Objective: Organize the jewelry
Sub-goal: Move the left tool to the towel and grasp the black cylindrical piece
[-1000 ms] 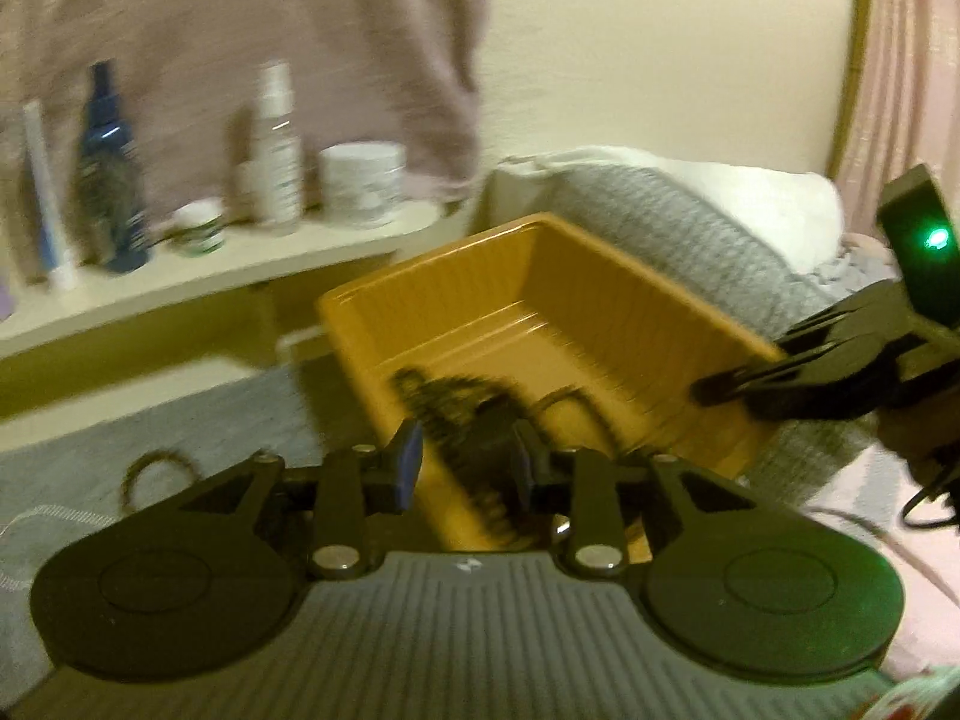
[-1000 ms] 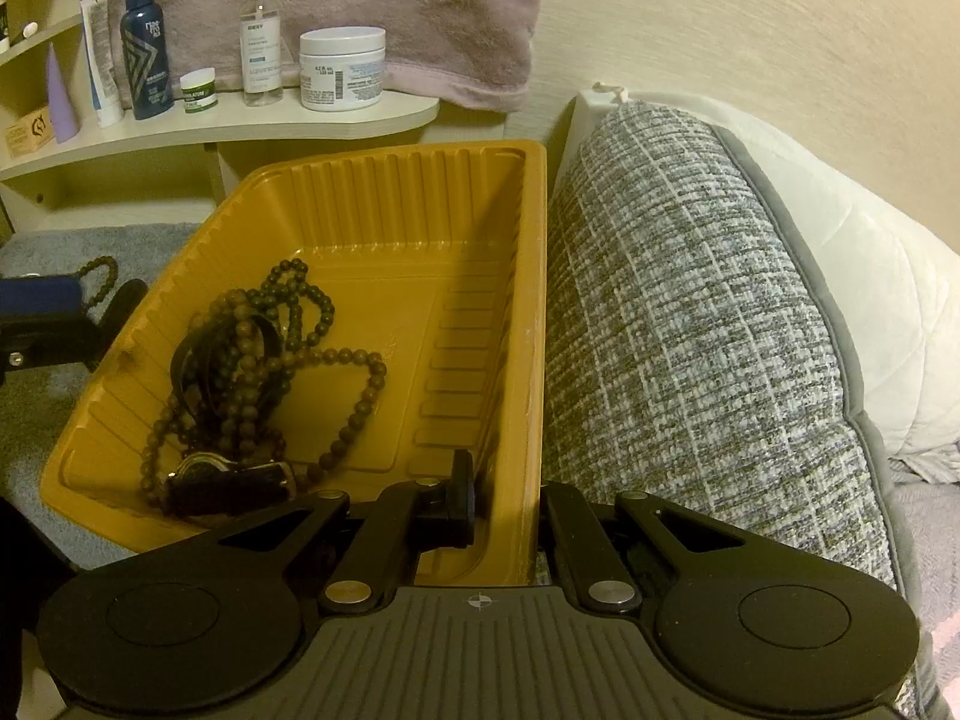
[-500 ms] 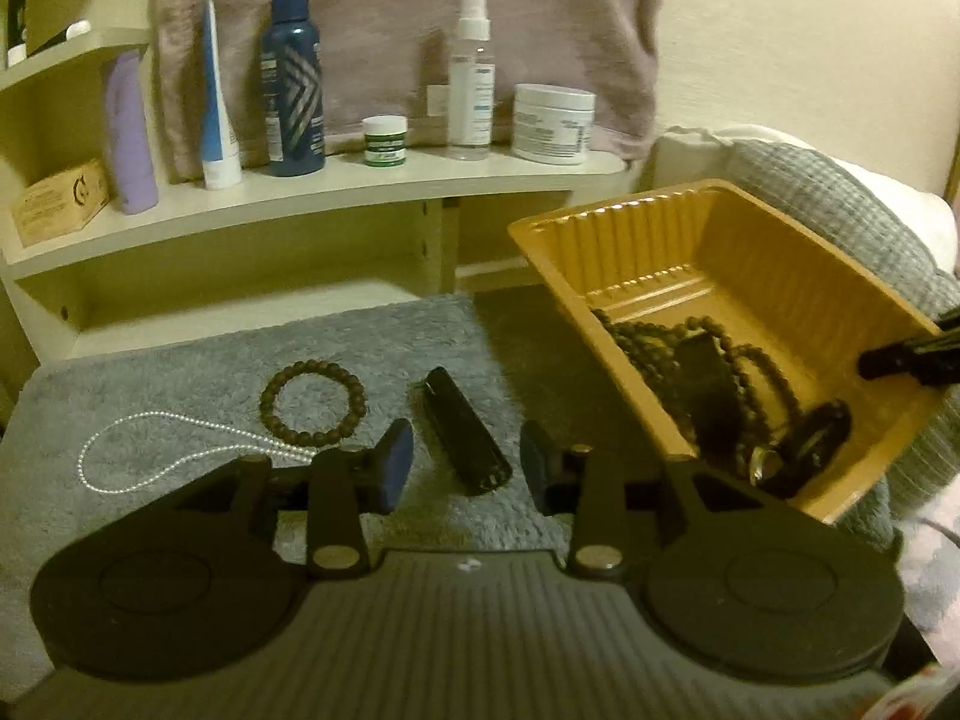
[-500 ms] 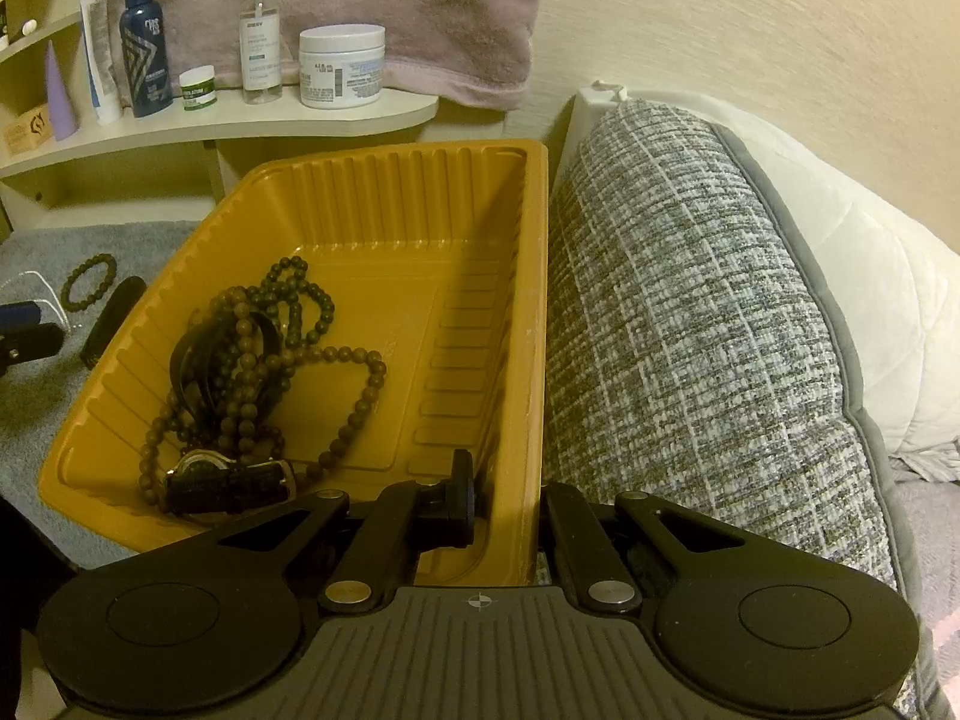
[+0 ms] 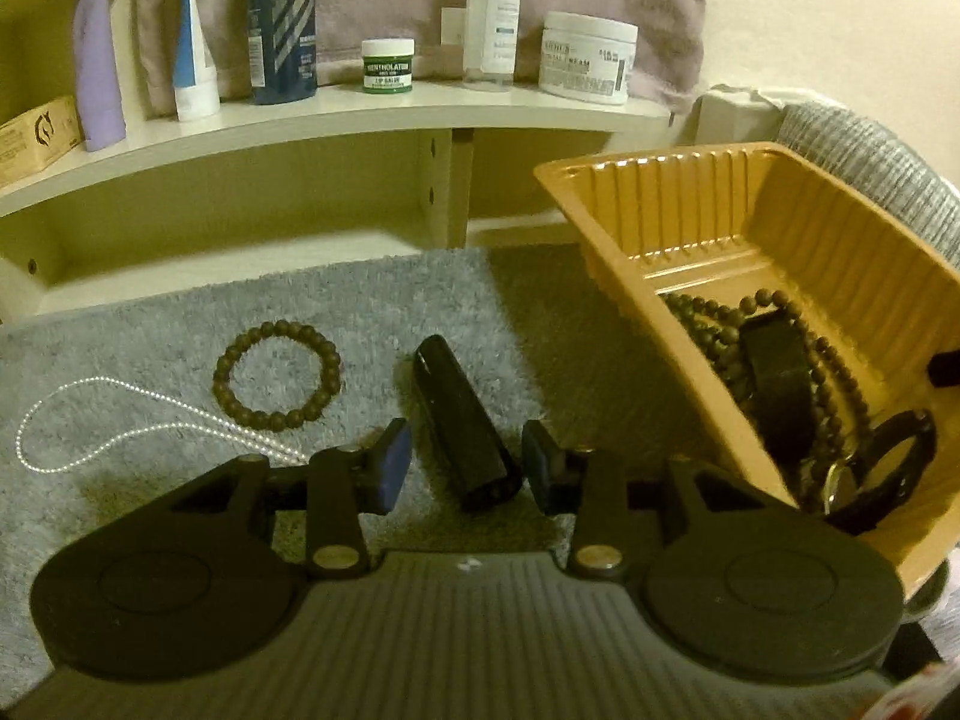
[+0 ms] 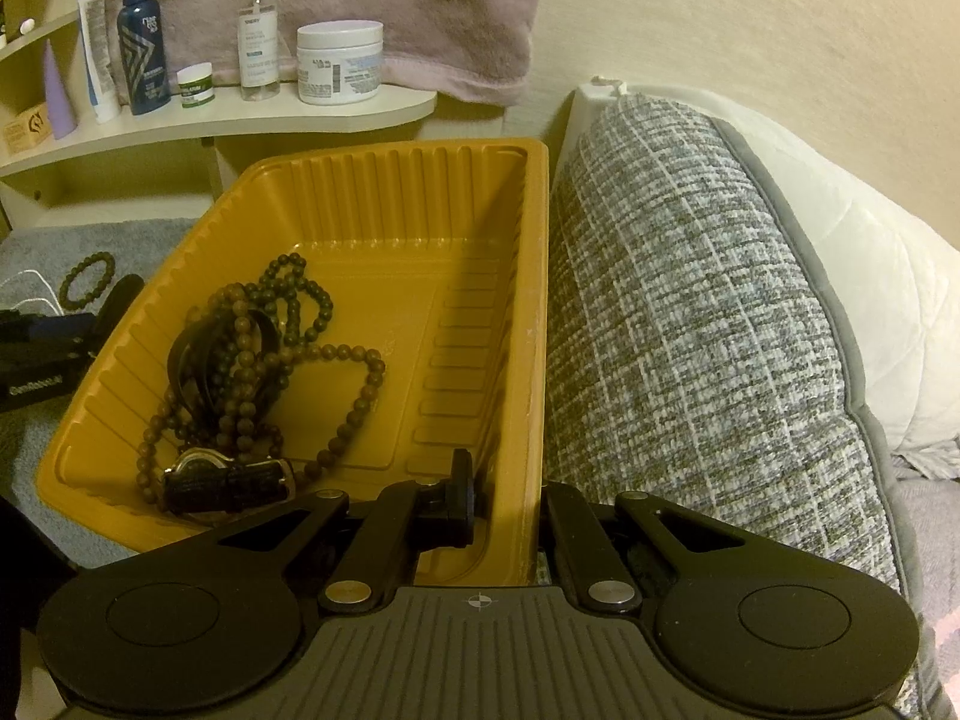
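Left gripper (image 5: 467, 468): we're hovering it released, both sides of the black oblong case (image 5: 462, 426) lying on the grey towel (image 5: 120, 510).
Right gripper (image 6: 510, 492): we're keeping it clenched on the tilted amber ribbed plastic tray's (image 6: 534, 300) wall.
Tray contents: brown bead necklace (image 6: 354, 402), black-strap watch (image 6: 222, 480).
Towel: brown bead bracelet (image 5: 277, 376), white pearl strand (image 5: 90, 426).

Along the curved cream shelf (image 5: 336, 120): lilac tube (image 5: 99, 60), white-and-blue tube (image 5: 193, 30), dark blue bottle (image 5: 282, 18), small green-labelled jar (image 5: 388, 66), clear spray bottle (image 5: 491, 12), white cream jar (image 5: 587, 57). Behind, mauve towel (image 6: 420, 6). At right, grey woven cushion (image 6: 708, 312).
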A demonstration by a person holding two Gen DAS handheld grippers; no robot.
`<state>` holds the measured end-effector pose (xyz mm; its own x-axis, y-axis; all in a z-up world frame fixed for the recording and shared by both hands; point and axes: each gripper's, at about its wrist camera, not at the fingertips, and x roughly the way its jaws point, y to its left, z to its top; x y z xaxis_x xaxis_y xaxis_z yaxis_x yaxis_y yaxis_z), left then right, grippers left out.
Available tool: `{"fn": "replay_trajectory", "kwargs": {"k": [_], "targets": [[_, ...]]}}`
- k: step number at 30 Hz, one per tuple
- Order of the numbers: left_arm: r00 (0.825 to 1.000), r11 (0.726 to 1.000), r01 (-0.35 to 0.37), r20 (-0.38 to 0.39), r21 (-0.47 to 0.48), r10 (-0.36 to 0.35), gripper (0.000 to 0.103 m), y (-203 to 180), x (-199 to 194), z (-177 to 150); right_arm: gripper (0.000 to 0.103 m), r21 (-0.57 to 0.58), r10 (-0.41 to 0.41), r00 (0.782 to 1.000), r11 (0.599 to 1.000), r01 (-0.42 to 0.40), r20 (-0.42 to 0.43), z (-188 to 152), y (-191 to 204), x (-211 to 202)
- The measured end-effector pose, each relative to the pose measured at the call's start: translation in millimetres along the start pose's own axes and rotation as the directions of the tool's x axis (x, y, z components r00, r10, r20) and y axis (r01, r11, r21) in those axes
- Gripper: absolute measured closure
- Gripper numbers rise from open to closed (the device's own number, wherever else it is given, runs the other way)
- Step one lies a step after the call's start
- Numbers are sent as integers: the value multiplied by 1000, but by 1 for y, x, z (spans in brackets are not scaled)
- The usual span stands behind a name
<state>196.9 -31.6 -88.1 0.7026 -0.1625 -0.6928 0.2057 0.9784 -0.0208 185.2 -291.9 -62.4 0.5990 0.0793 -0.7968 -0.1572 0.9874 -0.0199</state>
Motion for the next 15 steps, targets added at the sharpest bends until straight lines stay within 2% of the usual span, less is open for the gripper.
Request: {"fn": "replay_trajectory", "kwargs": {"k": [3, 7, 15], "targets": [[1000, 1000, -5, 6, 21, 5, 67, -1, 0, -1, 98, 0, 0, 1000, 1000, 0, 0, 0, 0, 0], [1000, 999, -1, 2, 33, 1, 81, 0, -1, -2, 98, -1, 0, 1000, 1000, 0, 0, 0, 0, 0], [1000, 1000, 5, 10, 26, -5, 83, 6, -11, -3, 98, -3, -2, 1000, 1000, 2, 1, 0, -1, 1]]}}
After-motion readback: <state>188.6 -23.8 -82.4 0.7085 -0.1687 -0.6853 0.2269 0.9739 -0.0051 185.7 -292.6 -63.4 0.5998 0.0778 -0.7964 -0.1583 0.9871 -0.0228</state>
